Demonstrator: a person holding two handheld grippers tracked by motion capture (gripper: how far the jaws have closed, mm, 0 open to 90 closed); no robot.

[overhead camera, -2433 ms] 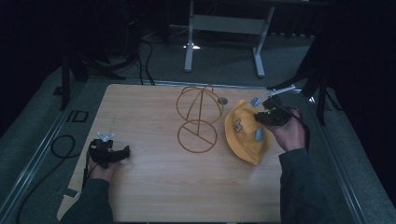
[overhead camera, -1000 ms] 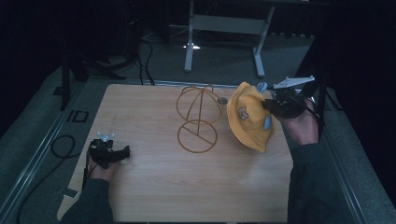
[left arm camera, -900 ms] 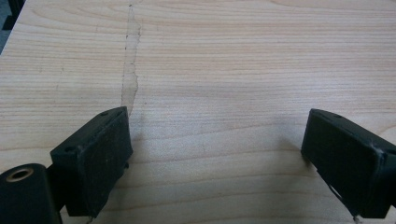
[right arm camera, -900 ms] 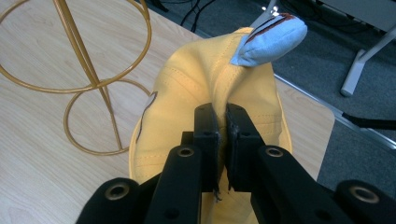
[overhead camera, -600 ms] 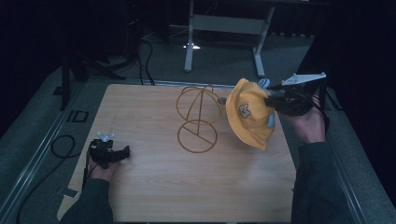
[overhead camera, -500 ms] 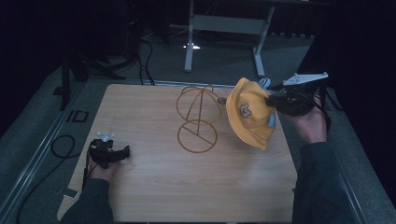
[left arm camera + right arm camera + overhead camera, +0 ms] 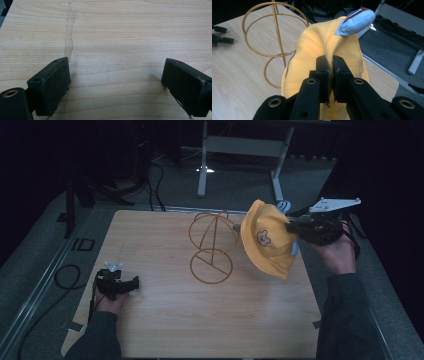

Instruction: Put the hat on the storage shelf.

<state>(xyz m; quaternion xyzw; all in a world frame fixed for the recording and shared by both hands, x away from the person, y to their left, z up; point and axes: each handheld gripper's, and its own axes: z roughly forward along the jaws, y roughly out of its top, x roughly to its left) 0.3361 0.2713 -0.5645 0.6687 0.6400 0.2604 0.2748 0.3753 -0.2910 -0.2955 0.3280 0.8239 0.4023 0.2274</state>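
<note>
A yellow bucket hat (image 7: 267, 242) with small pale blue ears and a bear patch hangs in the air to the right of a gold wire hat stand (image 7: 212, 245). My right gripper (image 7: 295, 226) is shut on the hat's crown, seen close up as yellow fabric (image 7: 322, 45) pinched between its jaws, and the right gripper (image 7: 331, 63) points toward the stand (image 7: 274, 37). My left gripper (image 7: 131, 284) rests on the wooden table (image 7: 165, 320) at the front left. The left gripper (image 7: 115, 77) stands open over bare wood.
The stand's round base (image 7: 211, 266) sits mid-table, its dome of wire hoops rising behind it. A metal table frame (image 7: 240, 145) stands on the floor beyond the far edge. A black cable (image 7: 62, 277) loops off the table's left side.
My right gripper has lifted the hat off the table's right side and carried it up and slightly left, toward the stand. The left gripper has stayed put.
</note>
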